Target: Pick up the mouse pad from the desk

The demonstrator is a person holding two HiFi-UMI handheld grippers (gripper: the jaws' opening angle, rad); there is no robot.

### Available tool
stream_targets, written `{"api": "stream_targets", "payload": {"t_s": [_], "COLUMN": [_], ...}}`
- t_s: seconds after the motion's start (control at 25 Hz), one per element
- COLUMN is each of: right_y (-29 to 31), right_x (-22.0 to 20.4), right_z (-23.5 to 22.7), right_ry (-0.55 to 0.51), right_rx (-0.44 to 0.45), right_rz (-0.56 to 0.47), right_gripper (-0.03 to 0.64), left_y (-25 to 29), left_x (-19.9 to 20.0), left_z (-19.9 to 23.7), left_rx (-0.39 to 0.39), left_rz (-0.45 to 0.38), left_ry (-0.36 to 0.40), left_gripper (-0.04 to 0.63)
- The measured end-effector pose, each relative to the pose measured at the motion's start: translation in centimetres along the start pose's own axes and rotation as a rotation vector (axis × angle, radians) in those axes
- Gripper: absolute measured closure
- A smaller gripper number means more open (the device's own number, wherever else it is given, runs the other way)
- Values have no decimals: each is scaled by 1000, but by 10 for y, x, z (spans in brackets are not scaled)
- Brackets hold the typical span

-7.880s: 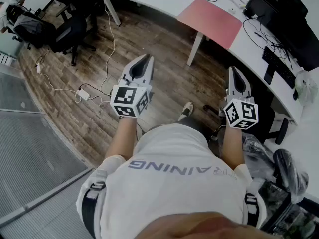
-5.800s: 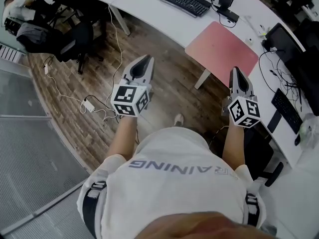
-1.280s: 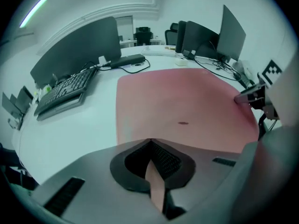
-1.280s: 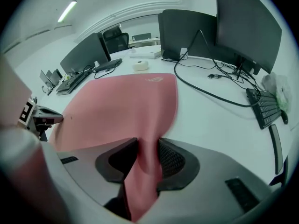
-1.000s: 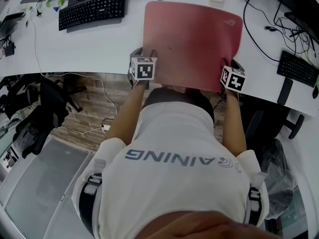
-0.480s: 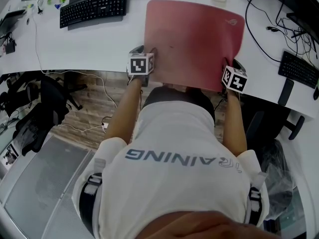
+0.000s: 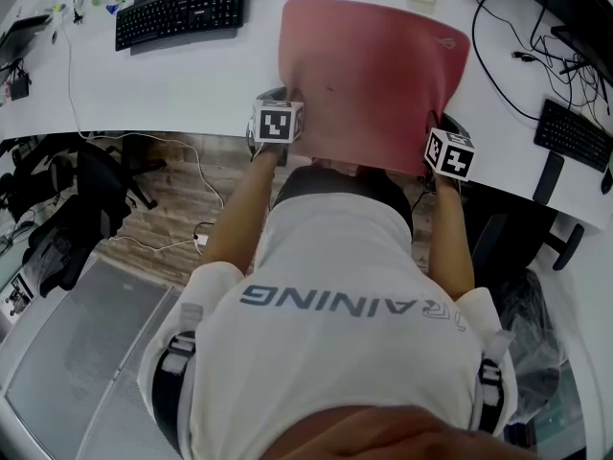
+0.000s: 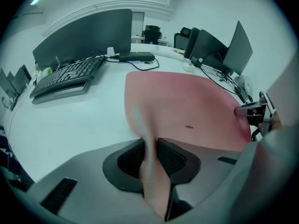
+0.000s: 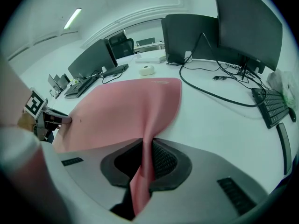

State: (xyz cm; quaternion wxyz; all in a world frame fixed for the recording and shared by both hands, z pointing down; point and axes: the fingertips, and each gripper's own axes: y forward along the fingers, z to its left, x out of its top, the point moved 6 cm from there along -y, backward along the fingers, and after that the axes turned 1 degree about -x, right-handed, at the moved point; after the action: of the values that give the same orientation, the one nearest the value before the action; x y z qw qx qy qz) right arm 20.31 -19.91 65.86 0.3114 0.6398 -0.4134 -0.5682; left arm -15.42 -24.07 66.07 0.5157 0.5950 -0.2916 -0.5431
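The left gripper (image 8: 150, 148) is closing its jaws on the near left corner of the mouse pad (image 7: 378, 75), and the pink edge is standing pinched between its ribbed pads. A keyboard (image 7: 177, 12) is lying ahead and to its left on the white worktop (image 7: 182, 84). The pad is lying flat ahead of both grippers, buckling upward only where they are biting. The right gripper (image 9: 145, 153) is closing likewise on the near right corner, squeezing a fold of pad between its jaws. By my reading the grasp is being completed and the lift is not yet begun. Next, both grippers should be rising together and evenly, keeping the pinch firm so the limp sheet does not slip out.
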Motion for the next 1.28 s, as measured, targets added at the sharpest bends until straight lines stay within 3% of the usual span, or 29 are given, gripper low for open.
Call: {"api": "stream_targets", "payload": {"t_s": [0.16,0.4,0.64,1.28], "right_y": [-13,-44,-70,-186], "right_x": [6,20,42,136], "right_z": [4,22,39,68], "right_ry": [16,-13,-44,-111], "right_rx": [33,35,22,-45], "right_rz": [-39,-130,-225,-613], "right_gripper": [561,564,565,563], "left_y": [-6,-35,-65,-204], "left_x": [7,19,40,117], "left_z": [-8,-16,-24,-18], "left_rx": [-60,-136,-178,-172], "left_rz": [-28,-107,-254,-714], "left_ry": [47,64,63,104], "left_gripper": [518,528,528,526]}}
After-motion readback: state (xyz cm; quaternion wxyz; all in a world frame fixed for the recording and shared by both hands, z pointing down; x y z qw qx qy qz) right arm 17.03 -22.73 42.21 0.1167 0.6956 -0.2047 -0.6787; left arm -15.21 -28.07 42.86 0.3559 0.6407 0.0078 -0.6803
